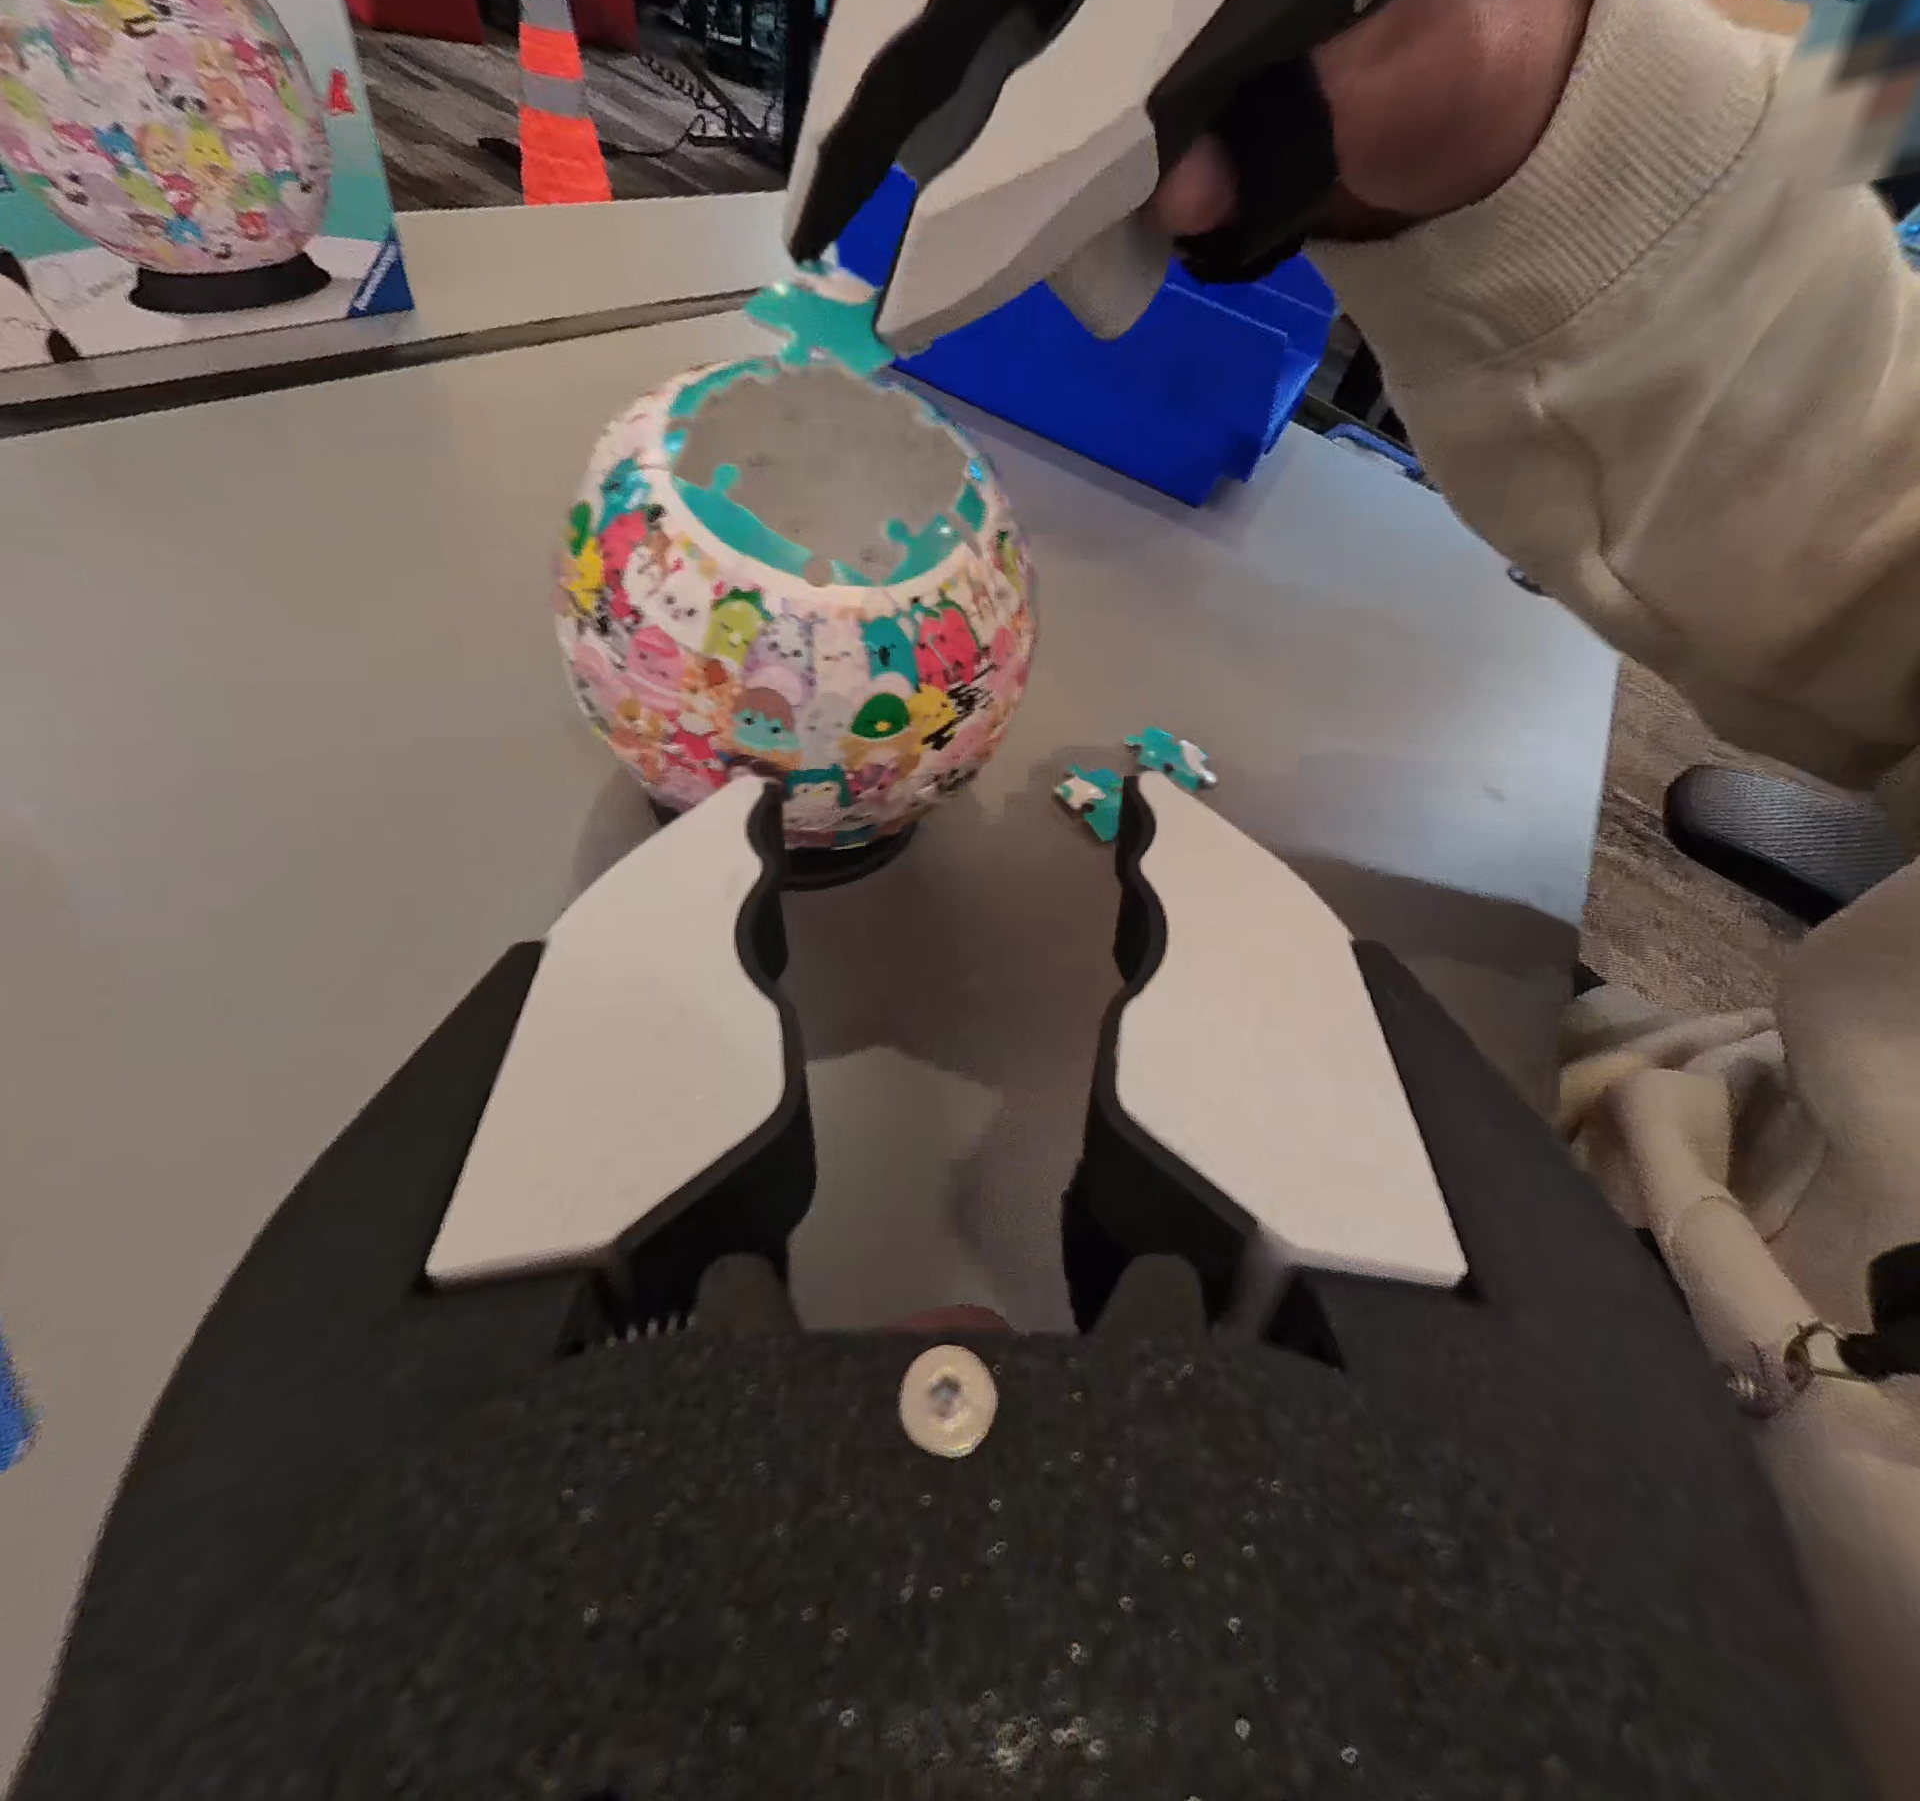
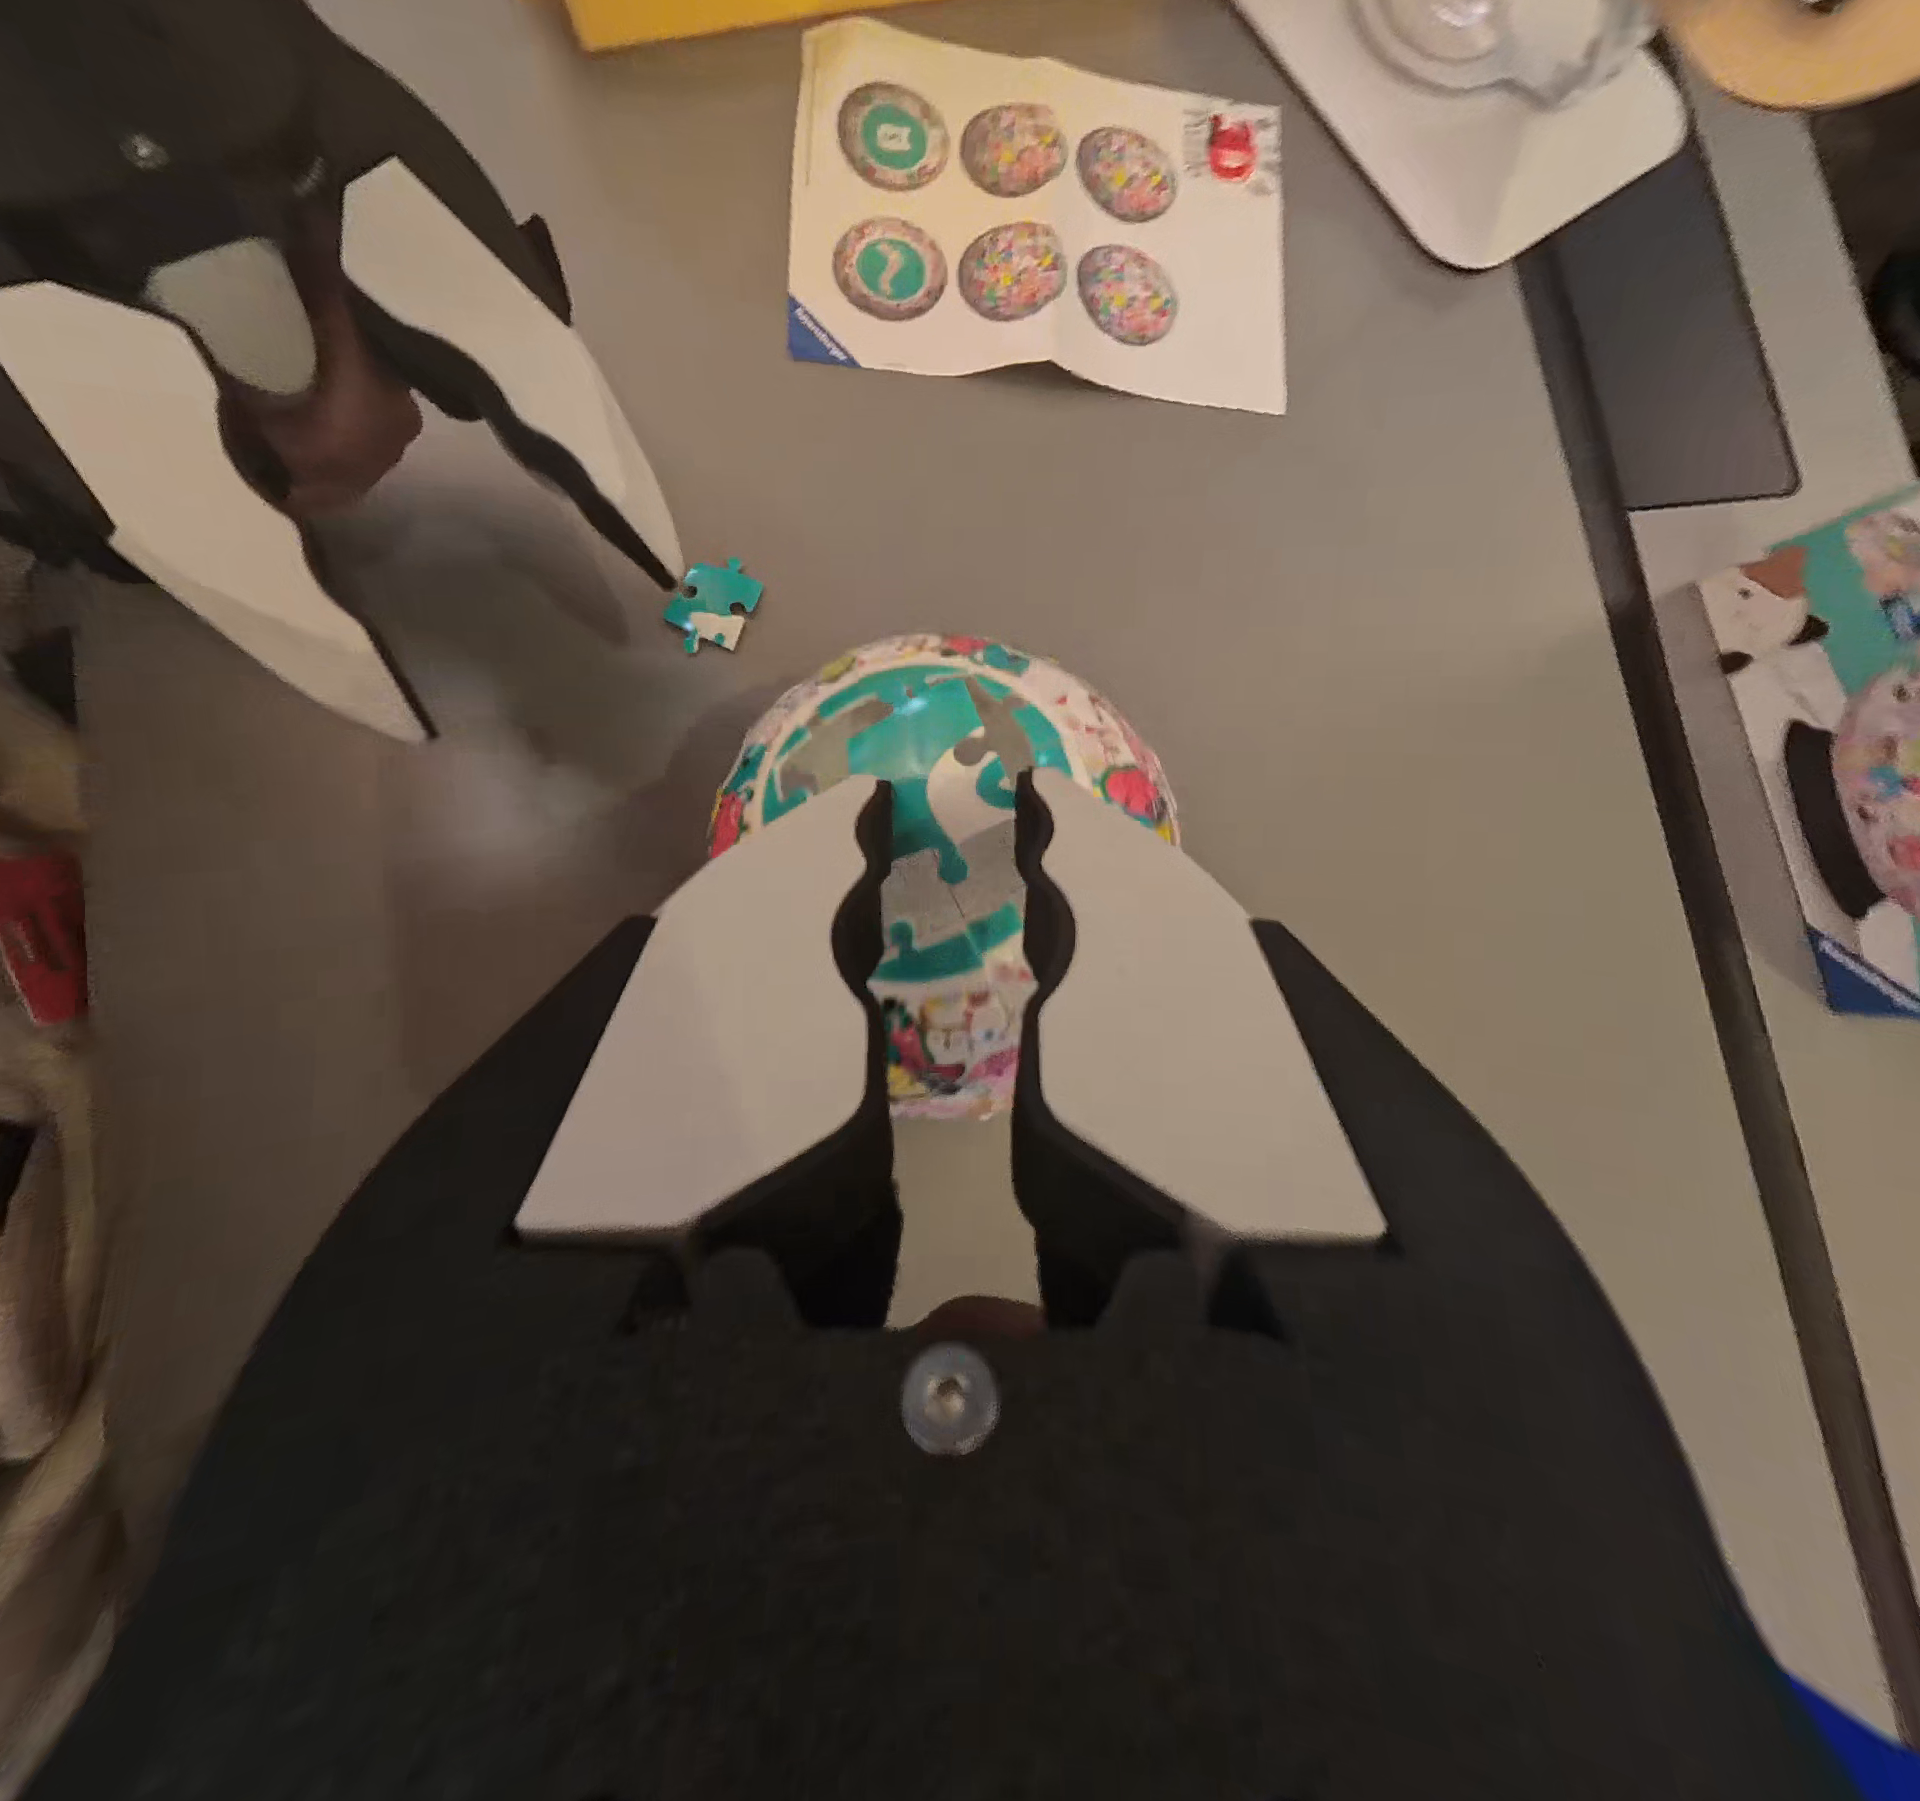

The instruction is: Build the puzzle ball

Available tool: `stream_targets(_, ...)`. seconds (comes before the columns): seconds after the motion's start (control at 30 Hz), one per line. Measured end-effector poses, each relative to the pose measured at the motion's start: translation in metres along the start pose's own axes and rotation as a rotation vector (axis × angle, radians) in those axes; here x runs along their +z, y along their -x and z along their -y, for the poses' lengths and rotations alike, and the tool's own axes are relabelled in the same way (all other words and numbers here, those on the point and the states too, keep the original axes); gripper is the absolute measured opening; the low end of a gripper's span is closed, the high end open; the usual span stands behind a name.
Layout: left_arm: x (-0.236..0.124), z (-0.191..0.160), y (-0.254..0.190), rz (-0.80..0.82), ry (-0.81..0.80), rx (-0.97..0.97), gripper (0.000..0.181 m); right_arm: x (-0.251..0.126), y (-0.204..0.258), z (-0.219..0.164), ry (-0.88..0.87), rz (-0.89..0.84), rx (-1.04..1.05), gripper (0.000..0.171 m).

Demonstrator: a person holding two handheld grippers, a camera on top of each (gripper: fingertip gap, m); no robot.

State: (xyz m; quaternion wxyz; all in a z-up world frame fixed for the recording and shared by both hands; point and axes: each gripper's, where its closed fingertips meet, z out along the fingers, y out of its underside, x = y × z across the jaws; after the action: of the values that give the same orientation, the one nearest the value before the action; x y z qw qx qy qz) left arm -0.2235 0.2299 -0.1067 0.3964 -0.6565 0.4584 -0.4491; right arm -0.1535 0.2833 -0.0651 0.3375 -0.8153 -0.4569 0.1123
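Tongs on the right (image 1: 844,291) are pinching a teal piece (image 1: 821,323) by its edge above the ball's (image 1: 795,639) open top; left tongs (image 1: 945,795) are hanging spread near the ball. Thin shell, probably light and fragile.

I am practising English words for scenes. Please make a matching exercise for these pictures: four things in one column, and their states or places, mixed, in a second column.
Things:
1. right tool
2. left tool
3. puzzle ball
4. blue bin

States or places:
a. open at the top, on a black stand
b. shut on a teal piece
c. behind the ball
d. open, holding nothing

Pairs: 1-b, 2-d, 3-a, 4-c
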Motion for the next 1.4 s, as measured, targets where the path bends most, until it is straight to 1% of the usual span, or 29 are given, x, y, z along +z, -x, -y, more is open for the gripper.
stream_targets(0.1, -0.006, -0.001, 0.015, 0.036, -0.021, 0.0, 0.058, 0.01, -0.002, 0.004, 0.077, 0.045, -0.07, 0.022)
stream_targets(0.2, -0.007, 0.005, 0.022, 0.032, -0.055, -0.024, 0.055, 0.013, -0.004, 0.008, 0.112, 0.079, -0.082, 0.022)
stream_targets(0.33, -0.002, 0.027, 0.023, -0.019, -0.129, -0.061, 0.051, 0.011, 0.006, 0.017, 0.071, 0.132, -0.097, 0.022)
stream_targets(0.43, -0.005, 0.047, 0.014, -0.132, -0.198, -0.118, 0.044, 0.004, 0.034, 0.026, -0.017, 0.232, -0.135, 0.022)
stream_targets(0.5, -0.011, 0.048, 0.013, -0.148, -0.198, -0.124, 0.039, -0.001, 0.05, 0.018, -0.019, 0.257, -0.117, 0.022)
stream_targets(0.57, -0.019, 0.036, 0.022, -0.075, -0.155, -0.091, 0.038, -0.008, 0.059, -0.006, 0.008, 0.218, -0.057, 0.022)
stream_targets(0.6, -0.023, 0.024, 0.03, -0.018, -0.112, -0.067, 0.038, -0.012, 0.066, -0.023, 0.029, 0.209, -0.007, 0.022)
stream_targets(0.63, -0.026, 0.008, 0.04, 0.05, -0.046, -0.045, 0.038, -0.016, 0.075, -0.041, 0.046, 0.205, 0.044, 0.022)
stream_targets(0.67, -0.029, -0.012, 0.054, 0.135, 0.055, -0.032, 0.037, -0.02, 0.079, -0.061, 0.058, 0.174, 0.089, 0.022)
stream_targets(0.73, -0.035, -0.052, 0.072, 0.242, 0.267, -0.024, 0.038, -0.024, 0.066, -0.116, 0.123, 0.005, 0.186, 0.022)
stream_targets(0.77, -0.038, -0.065, 0.073, 0.258, 0.326, -0.027, 0.039, -0.025, 0.062, -0.148, 0.175, -0.045, 0.26, 0.022)
stream_targets(0.8, -0.038, -0.073, 0.072, 0.258, 0.359, -0.037, 0.039, -0.025, 0.064, -0.171, 0.201, -0.038, 0.35, 0.022)
stream_targets(0.87, -0.033, -0.077, 0.06, 0.213, 0.365, -0.062, 0.04, -0.024, 0.063, -0.191, 0.143, -0.043, 0.479, 0.022)
stream_targets(0.93, -0.024, -0.071, 0.048, 0.179, 0.347, -0.051, 0.042, -0.021, 0.06, -0.203, 0.124, -0.076, 0.483, 0.022)
stream_targets(0.97, -0.018, -0.065, 0.045, 0.167, 0.326, -0.042, 0.047, -0.018, 0.06, -0.207, 0.135, -0.072, 0.475, 0.022)
stream_targets(1.03, -0.001, -0.054, 0.044, 0.147, 0.314, -0.031, 0.065, -0.009, 0.058, -0.209, 0.118, -0.053, 0.459, 0.022)
stream_targets(1.1, 0.016, -0.044, 0.041, 0.092, 0.313, -0.021, 0.091, 0.002, 0.06, -0.205, 0.099, 0.005, 0.454, 0.022)
stream_targets(1.17, 0.03, -0.038, 0.036, 0.023, 0.329, -0.017, 0.116, 0.011, 0.056, -0.199, 0.073, 0.027, 0.424, 0.023)
stream_targets(1.27, 0.044, -0.037, 0.036, -0.03, 0.344, -0.023, 0.128, 0.022, 0.048, -0.189, 0.021, 0.039, 0.388, 0.024)
stream_targets(1.3, 0.048, -0.039, 0.037, -0.039, 0.353, -0.036, 0.13, 0.025, 0.045, -0.185, -0.003, 0.044, 0.379, 0.028)
stream_targets(1.33, 0.052, -0.04, 0.038, -0.05, 0.354, -0.051, 0.13, 0.028, 0.042, -0.181, -0.029, 0.047, 0.37, 0.033)
stream_targets(1.37, 0.056, -0.04, 0.038, -0.063, 0.345, -0.066, 0.13, 0.029, 0.037, -0.177, -0.045, 0.032, 0.359, 0.043)
stream_targets(1.4, 0.059, -0.038, 0.039, -0.066, 0.33, -0.077, 0.13, 0.028, 0.031, -0.172, -0.056, 0.001, 0.348, 0.058)
